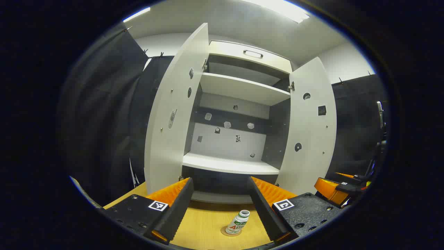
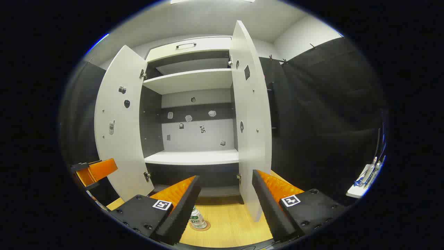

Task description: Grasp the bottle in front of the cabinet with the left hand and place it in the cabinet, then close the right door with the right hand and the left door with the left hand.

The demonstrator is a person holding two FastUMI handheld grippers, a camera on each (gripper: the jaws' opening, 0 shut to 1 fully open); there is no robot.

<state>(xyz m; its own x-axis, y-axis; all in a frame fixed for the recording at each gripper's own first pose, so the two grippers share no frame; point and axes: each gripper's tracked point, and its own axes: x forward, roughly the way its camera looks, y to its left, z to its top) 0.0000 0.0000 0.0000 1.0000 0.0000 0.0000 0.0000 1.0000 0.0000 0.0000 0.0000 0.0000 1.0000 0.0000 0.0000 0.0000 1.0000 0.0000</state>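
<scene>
— Both my tools sit spread wide and hold nothing: left gripper (image 1: 220, 205), then right gripper (image 2: 225, 201).

— And where's the bottle (image 1: 238, 222)?

— Upright on a round coaster (image 1: 224, 232) on the wooden table (image 1: 204, 225), just in front of the cabinet (image 1: 239, 90) (both doors swung open), left door (image 1: 175, 114), right door (image 1: 308, 128).
</scene>
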